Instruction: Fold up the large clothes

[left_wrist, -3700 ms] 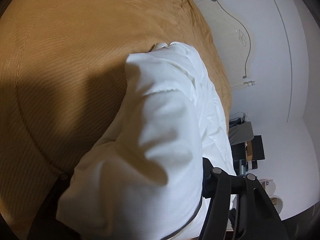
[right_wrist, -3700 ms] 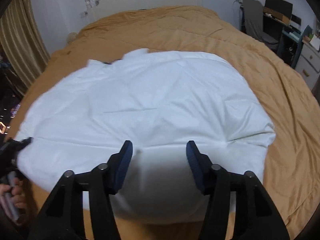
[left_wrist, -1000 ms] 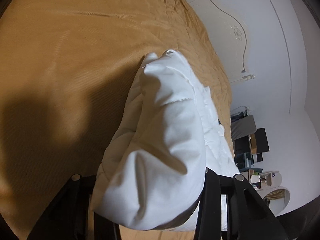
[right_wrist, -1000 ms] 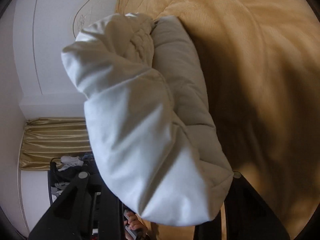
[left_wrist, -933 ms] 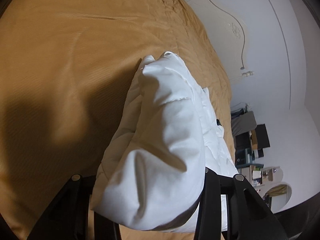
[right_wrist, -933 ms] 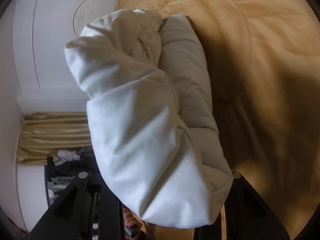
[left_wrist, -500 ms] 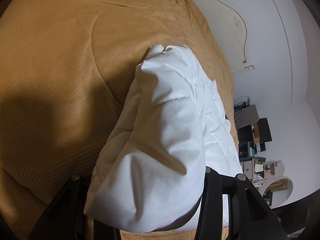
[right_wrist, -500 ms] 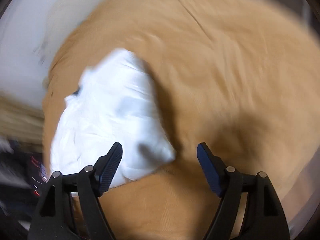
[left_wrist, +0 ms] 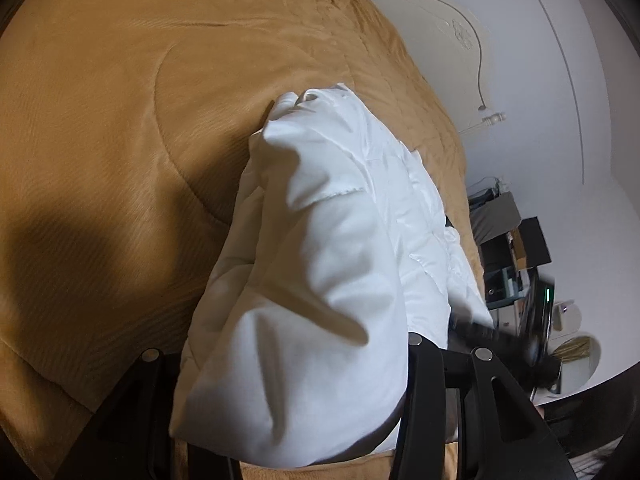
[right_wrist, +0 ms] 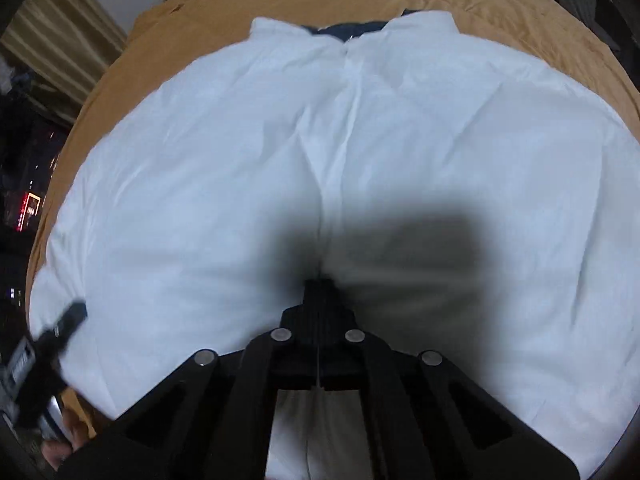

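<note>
1. White padded jacket (right_wrist: 360, 152) fills the middle of the right wrist view, spread flat on a bed under a mustard-yellow bedspread (right_wrist: 208, 28), its collar at the top centre with dark lining showing.
2. Right claw (right_wrist: 319, 292) sits at the lower centre of that view, pointing down at the jacket. Its jaws have just snapped together and stand clenched with nothing between them, throwing a dark shadow on the white cloth.
3. At the lower left edge of the same view, the left claw (right_wrist: 70, 320) appears blurred at the jacket's near left corner, with part of a person's hand (right_wrist: 64, 440) below it.
4. From the left wrist view, the left claw (left_wrist: 288, 364) grasps a thick bunched fold of the jacket (left_wrist: 320, 264), which bulges between the two black fingers (left_wrist: 420, 364) at the bottom of the frame.
5. Bedspread (left_wrist: 120, 140) fills the left and upper part of that view, with a dark shadow at the left.
6. A white wall (left_wrist: 520, 80) with a carved headboard takes the upper right; a cluttered desk (left_wrist: 516, 248) shows at the right edge, too small to detail.
</note>
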Action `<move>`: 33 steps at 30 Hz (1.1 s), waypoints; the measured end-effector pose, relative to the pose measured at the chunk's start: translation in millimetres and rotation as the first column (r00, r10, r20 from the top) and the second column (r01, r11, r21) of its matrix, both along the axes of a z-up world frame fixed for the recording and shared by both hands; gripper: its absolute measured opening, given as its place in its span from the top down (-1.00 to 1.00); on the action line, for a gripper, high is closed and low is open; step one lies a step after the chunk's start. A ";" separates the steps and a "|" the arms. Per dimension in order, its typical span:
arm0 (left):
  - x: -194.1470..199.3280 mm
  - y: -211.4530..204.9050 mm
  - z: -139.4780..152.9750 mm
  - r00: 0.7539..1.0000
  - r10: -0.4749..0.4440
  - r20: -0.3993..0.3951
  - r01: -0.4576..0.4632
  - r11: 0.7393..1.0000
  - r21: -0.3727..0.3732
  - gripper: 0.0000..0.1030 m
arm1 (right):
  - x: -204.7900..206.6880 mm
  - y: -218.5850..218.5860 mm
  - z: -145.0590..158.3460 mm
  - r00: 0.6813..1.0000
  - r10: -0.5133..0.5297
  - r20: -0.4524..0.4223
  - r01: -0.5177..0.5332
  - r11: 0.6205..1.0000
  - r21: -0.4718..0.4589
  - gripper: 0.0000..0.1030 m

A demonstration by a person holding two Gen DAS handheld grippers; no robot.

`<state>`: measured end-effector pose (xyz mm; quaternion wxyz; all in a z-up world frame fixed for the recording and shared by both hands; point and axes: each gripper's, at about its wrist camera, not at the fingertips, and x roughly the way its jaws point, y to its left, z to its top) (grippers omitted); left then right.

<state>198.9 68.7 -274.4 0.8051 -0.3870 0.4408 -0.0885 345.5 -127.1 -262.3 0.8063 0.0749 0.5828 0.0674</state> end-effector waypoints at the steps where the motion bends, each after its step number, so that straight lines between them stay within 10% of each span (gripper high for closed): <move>1: 0.2 0.1 -0.7 1.000 0.003 -0.004 -0.003 1.000 0.002 0.14 | 19.9 1.8 2.7 1.000 -0.017 0.016 0.017 0.999 -0.030 1.00; 5: 1.5 4.3 -4.0 1.000 0.005 -0.012 -0.005 1.000 -0.030 0.14 | 99.0 -1.8 -6.4 0.998 -0.032 0.052 0.040 0.984 -0.175 1.00; 11: 1.1 -4.2 9.1 1.000 -0.024 -0.003 0.024 0.993 0.114 0.14 | 157.9 -21.0 -27.9 0.989 -0.141 -0.051 0.139 0.989 -0.051 1.00; 24: 11.6 -10.2 20.2 0.999 -0.044 -0.015 0.045 0.988 0.148 0.19 | -62.9 -20.1 17.6 0.979 0.134 -0.155 -0.132 0.991 0.024 1.00; 33: 1.5 -48.6 66.7 0.983 -0.138 0.119 0.110 0.971 0.212 0.33 | -58.6 -40.7 -43.8 0.985 0.107 -0.133 -0.099 0.993 0.063 1.00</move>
